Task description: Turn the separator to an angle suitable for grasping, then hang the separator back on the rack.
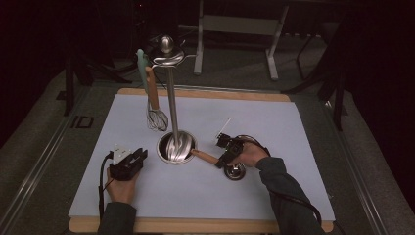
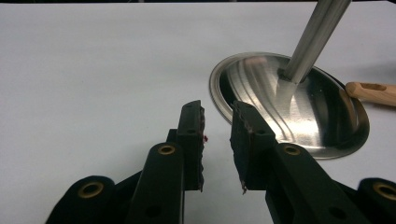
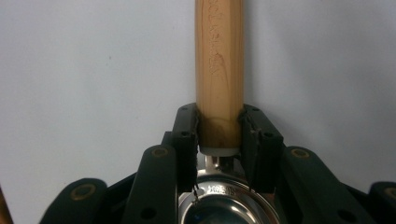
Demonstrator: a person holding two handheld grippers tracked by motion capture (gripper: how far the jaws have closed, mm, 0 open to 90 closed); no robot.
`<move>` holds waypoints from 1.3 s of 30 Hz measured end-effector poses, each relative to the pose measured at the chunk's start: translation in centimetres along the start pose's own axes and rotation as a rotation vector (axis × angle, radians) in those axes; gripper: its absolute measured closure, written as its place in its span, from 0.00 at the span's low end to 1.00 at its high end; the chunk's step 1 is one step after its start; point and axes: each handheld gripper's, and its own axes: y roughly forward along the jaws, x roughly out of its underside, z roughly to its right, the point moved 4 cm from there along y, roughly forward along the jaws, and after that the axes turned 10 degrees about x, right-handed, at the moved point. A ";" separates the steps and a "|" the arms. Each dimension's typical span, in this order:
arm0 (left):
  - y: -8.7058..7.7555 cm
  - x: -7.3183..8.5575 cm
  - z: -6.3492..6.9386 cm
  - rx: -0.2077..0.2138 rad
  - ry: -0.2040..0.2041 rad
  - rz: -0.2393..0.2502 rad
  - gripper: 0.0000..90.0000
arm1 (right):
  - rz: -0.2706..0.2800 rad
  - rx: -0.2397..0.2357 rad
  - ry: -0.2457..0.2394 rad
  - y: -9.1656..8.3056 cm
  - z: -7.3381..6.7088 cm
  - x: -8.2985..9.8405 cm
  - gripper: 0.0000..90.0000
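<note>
While the stand waits upright, the scene reads as follows.

Ladle: a wooden-handled ladle lies flat on the pale surface, its steel bowl nearest the person and the handle tip pointing at the stand's round base.

Right hand-held gripper: the right hand-held gripper is clamped on the handle's lower end, just above the white collar where the wood meets the metal (the bowl gleams between the jaw arms in the right gripper view).

Left hand-held gripper: the left hand-held gripper rests near the base with its jaws parted and nothing between them.

Stand: a steel pole rises to hooks at the top, where a whisk hangs.

Handling: likely stiff and fairly light, but bowl-heavy, so a grip close to the bowl should keep it from swinging. The smooth wood may twist between the pads.

Hold: the wood, not the slick metal.
</note>
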 end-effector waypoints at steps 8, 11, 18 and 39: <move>0.0 0.0 0.0 0.001 -0.002 0.000 0.82 | 0.019 0.046 -0.045 -0.3 -0.9 -0.1 0.78; 0.0 0.0 0.0 0.001 -0.004 0.002 0.82 | 0.031 0.062 -0.063 -0.5 -1.3 -0.2 0.79; 0.0 0.0 0.0 0.001 -0.002 0.000 0.82 | 0.056 0.071 -0.067 -0.9 -1.8 -0.2 0.79; -0.1 0.0 -0.1 0.000 -0.006 0.009 0.82 | 0.179 0.120 -0.104 -3.8 -4.2 -0.7 0.79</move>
